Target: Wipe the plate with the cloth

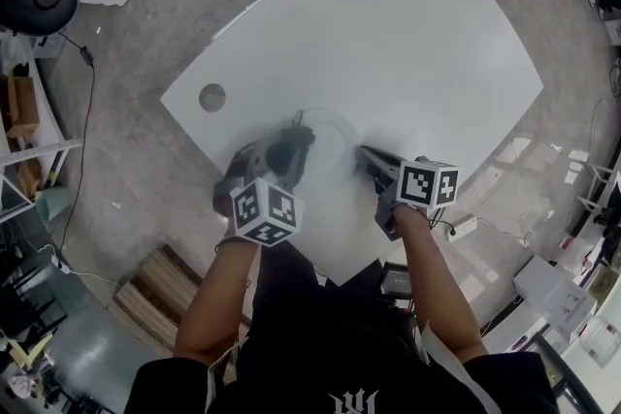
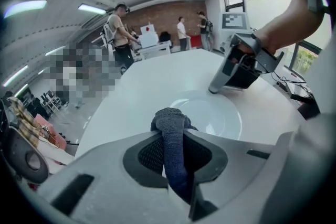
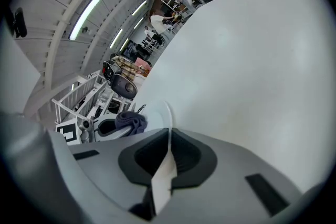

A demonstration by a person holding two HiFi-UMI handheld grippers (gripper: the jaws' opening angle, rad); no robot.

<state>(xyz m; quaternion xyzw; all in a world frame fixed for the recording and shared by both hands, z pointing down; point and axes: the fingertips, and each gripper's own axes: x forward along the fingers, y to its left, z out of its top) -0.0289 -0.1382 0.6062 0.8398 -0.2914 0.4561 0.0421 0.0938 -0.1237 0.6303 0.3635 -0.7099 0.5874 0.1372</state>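
1. The plate [image 2: 218, 115] is pinched at its rim by the right gripper [image 3: 167, 157], on the counter [image 1: 408, 34].
2. The cloth [image 2: 169, 120] is clamped in the left gripper [image 2: 176, 152], at the plate's edge.
3. Wiping is judged under way, not finished.

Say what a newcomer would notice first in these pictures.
A large white curved-edge table fills the head view, with a round white plate near its close edge. The left tool is clamped on a dark grey knitted cloth at the plate's left side. The right tool pinches the plate's rim from the other side.
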